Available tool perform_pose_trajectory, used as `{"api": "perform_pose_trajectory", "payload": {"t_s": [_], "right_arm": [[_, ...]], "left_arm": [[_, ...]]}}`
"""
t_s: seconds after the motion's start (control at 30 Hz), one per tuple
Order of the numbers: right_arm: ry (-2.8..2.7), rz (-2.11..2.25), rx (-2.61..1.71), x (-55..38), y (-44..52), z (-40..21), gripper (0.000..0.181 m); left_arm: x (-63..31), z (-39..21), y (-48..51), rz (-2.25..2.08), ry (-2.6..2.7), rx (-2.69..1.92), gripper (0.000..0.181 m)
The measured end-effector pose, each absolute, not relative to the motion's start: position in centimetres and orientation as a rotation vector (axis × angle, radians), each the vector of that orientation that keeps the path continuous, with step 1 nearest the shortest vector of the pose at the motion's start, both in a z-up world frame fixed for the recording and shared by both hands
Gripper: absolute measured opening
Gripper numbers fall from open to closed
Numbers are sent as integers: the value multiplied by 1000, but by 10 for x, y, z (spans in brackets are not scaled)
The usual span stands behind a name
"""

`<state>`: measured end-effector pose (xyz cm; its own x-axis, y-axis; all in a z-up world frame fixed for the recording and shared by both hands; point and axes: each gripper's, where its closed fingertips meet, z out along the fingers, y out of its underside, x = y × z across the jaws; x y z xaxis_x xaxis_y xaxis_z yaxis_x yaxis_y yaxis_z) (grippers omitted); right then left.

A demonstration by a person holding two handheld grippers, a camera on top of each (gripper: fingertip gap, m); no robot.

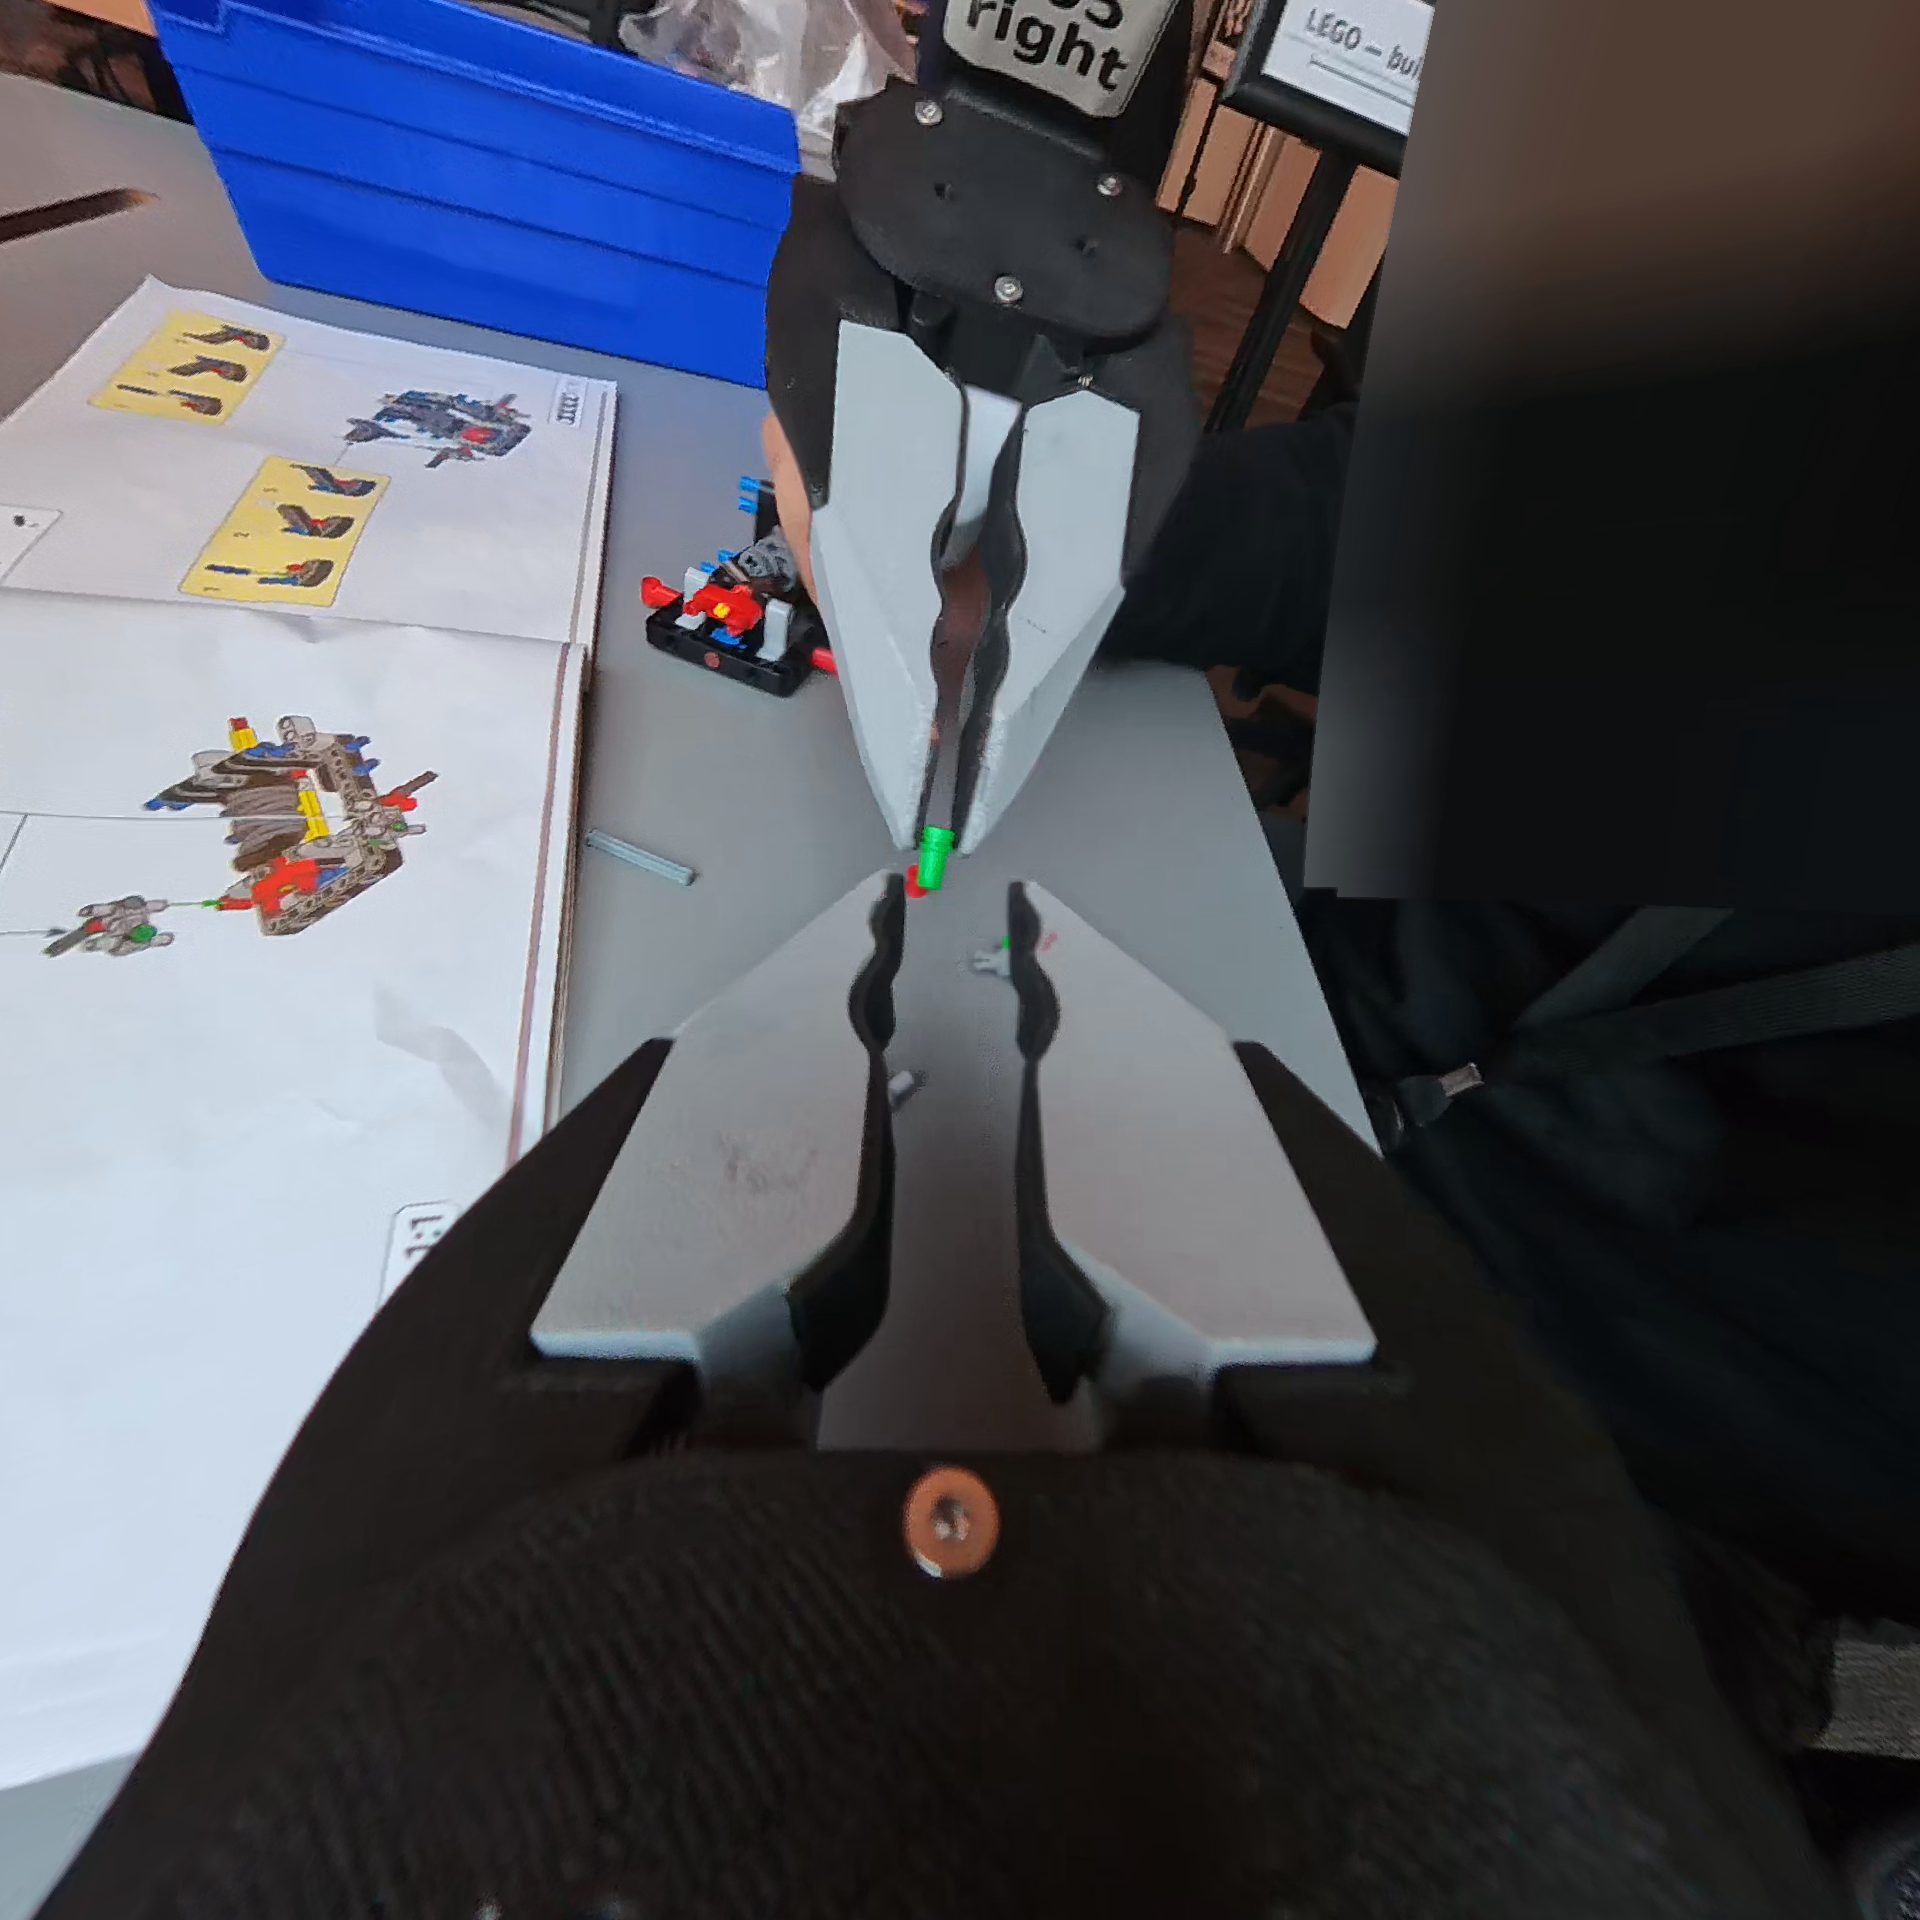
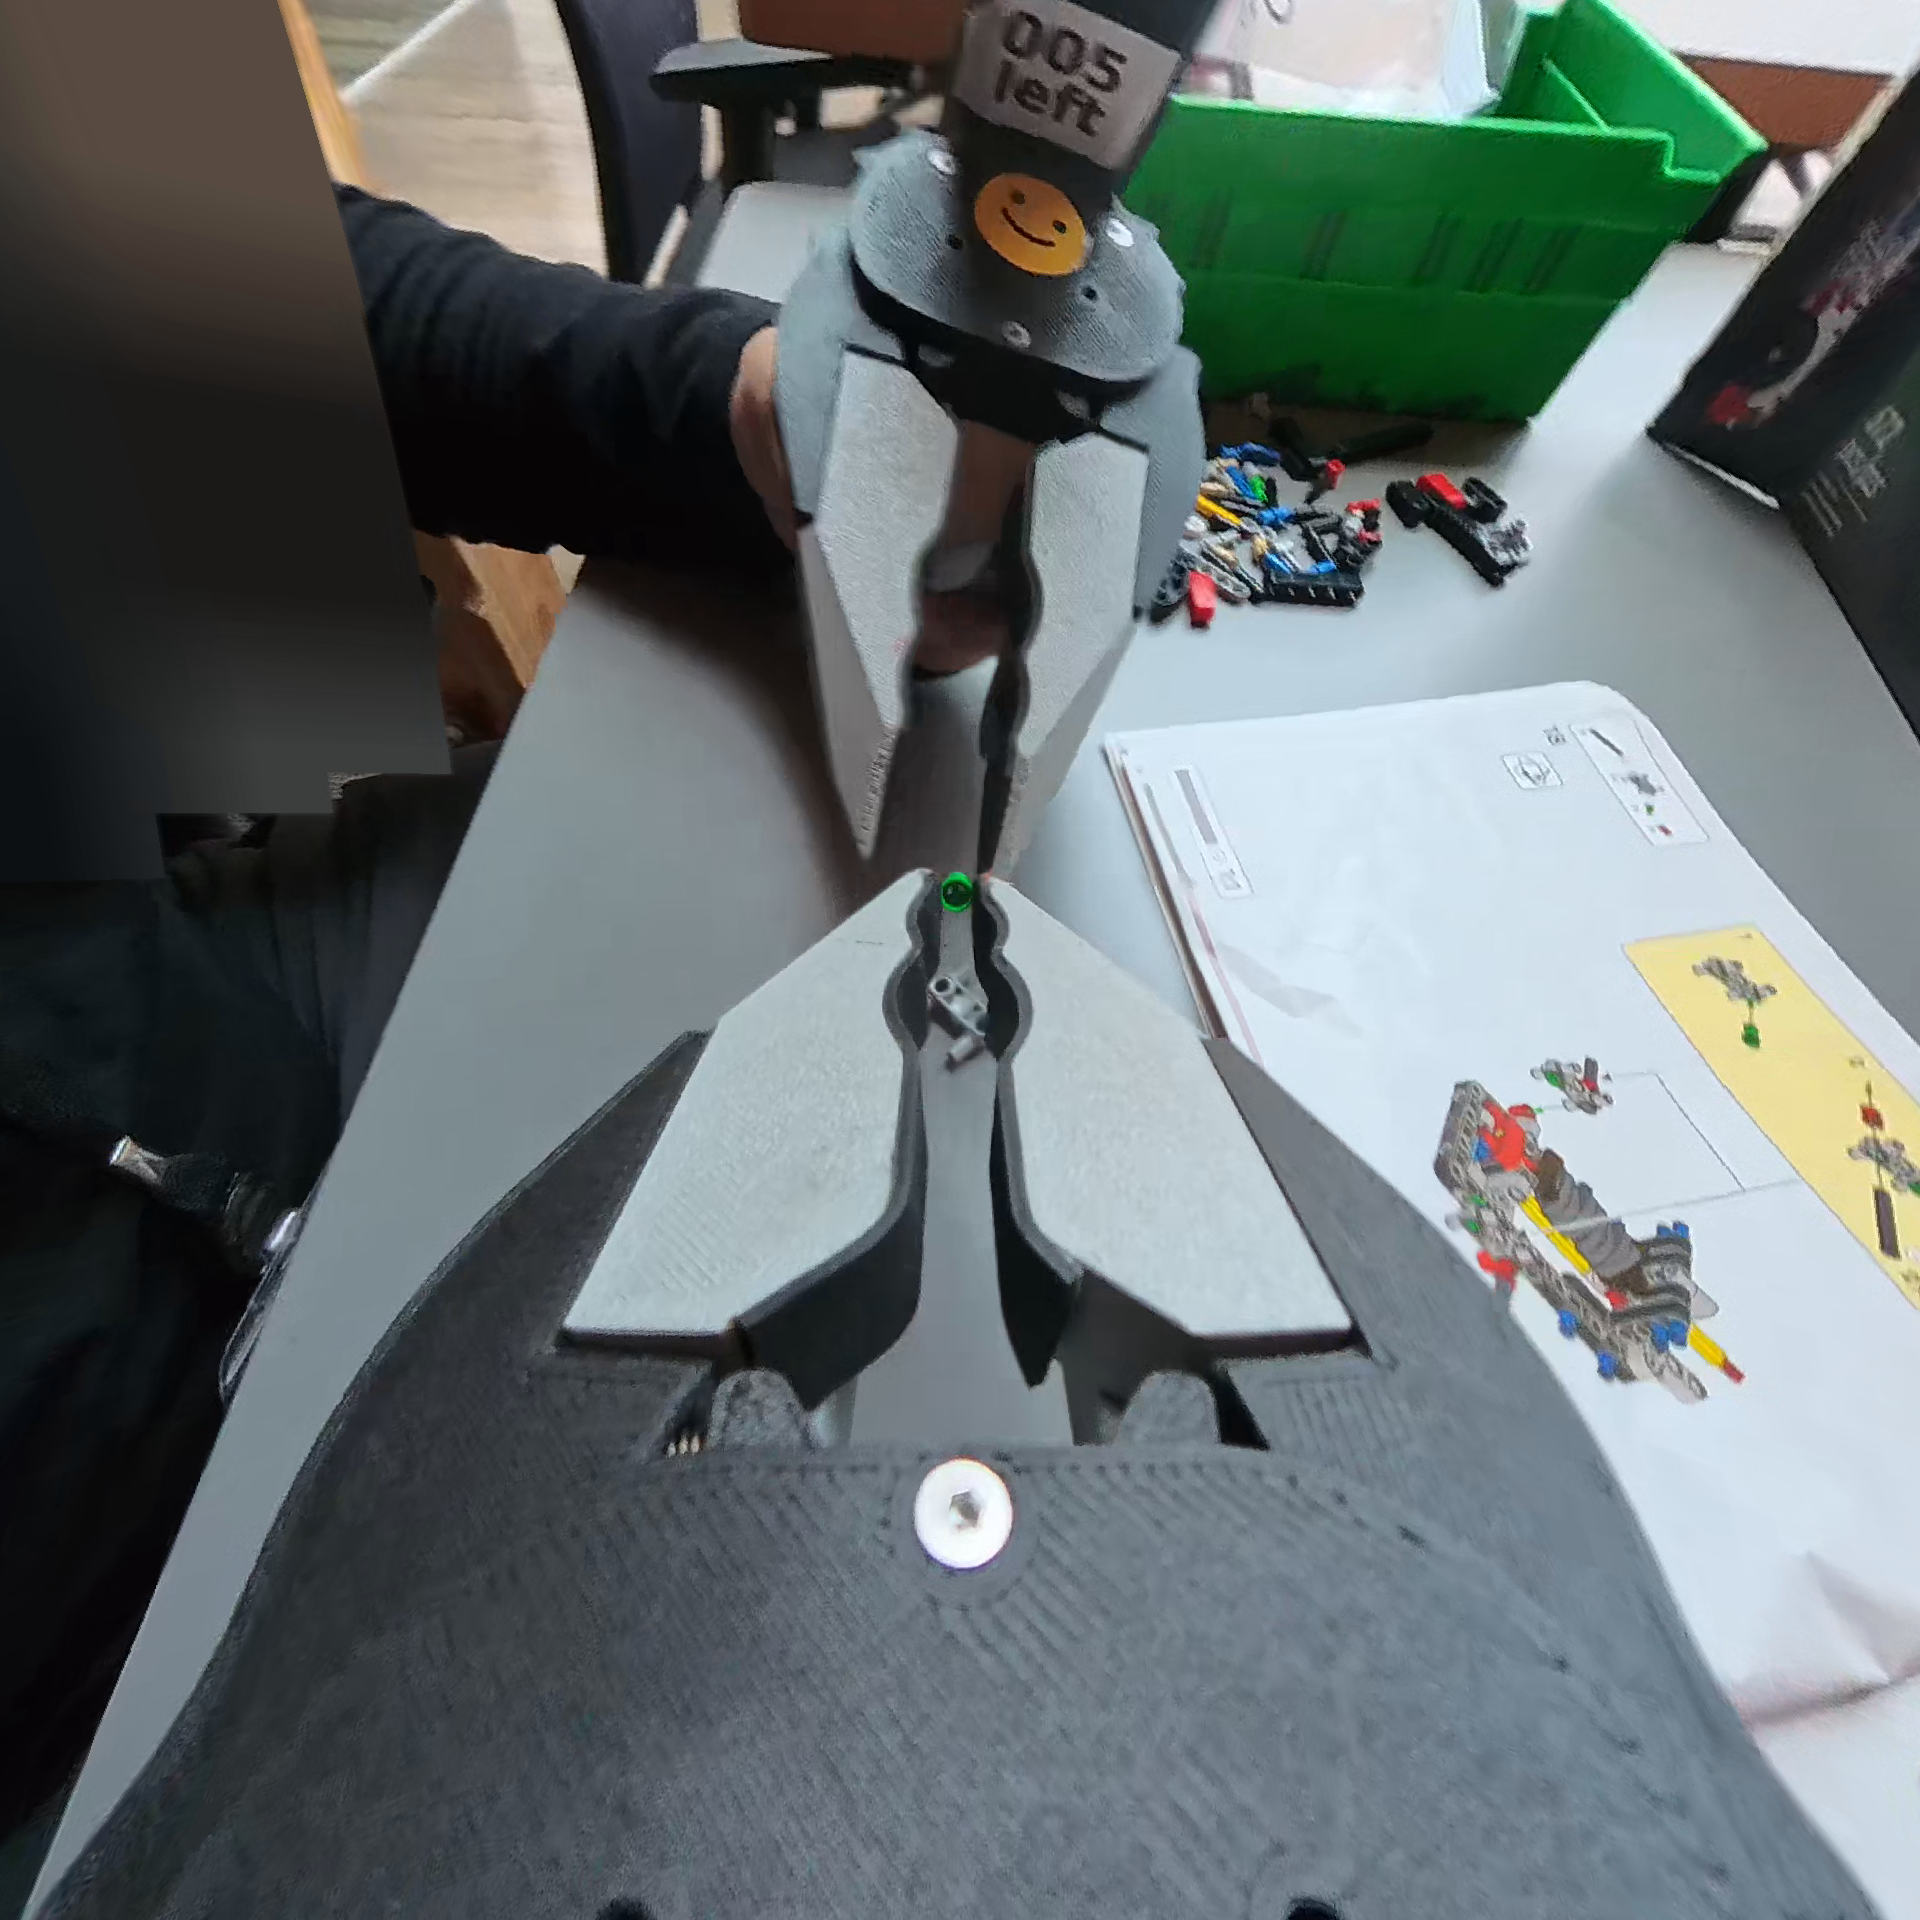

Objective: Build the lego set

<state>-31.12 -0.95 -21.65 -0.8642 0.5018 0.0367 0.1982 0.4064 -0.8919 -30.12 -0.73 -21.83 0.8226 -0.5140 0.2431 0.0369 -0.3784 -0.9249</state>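
My right gripper (image 2: 958,883) is shut on a small green pin (image 2: 956,892) at its fingertips. In the left wrist view it (image 1: 940,831) comes down from the top with the green pin (image 1: 935,854) sticking out. A small red part (image 1: 916,881) shows at the pin's end; I cannot tell whether they are joined. My left gripper (image 1: 956,888) is open and empty, tip to tip with the right one; it also shows in the right wrist view (image 2: 935,847). A small grey piece (image 1: 987,958) lies on the grey table beneath them (image 2: 961,1003).
An open instruction booklet (image 1: 260,987) (image 2: 1455,935) lies beside the grippers. A partly built black and red assembly (image 1: 732,623), a grey axle (image 1: 639,857) and a blue bin (image 1: 499,177) are behind. A green bin (image 2: 1403,229), loose pieces (image 2: 1278,540) and a black box (image 2: 1829,312) are also there. My left and right fingertips are right by each other. From either gripper's tips it is about 9 cm to the small grey piece (image 1: 987,958).
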Motion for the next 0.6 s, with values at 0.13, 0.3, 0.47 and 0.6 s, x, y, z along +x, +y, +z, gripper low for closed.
{"api": "perform_pose_trajectory", "payload": {"t_s": [0.13,0.3,0.47,0.6], "right_arm": [[-2383,1432,-826,-322,7,-224,3],[-2464,1372,-1029,-322,14,-242,3],[-2523,1270,-1176,-319,15,-251,3],[-2585,1166,-1268,-317,13,-259,3]], "left_arm": [[-316,-250,-14,-447,408,-2063,23],[-321,-268,-19,-395,428,-2164,20],[-316,-289,-21,-329,494,-2288,17],[-306,-291,-14,-294,504,-2300,18]]}}
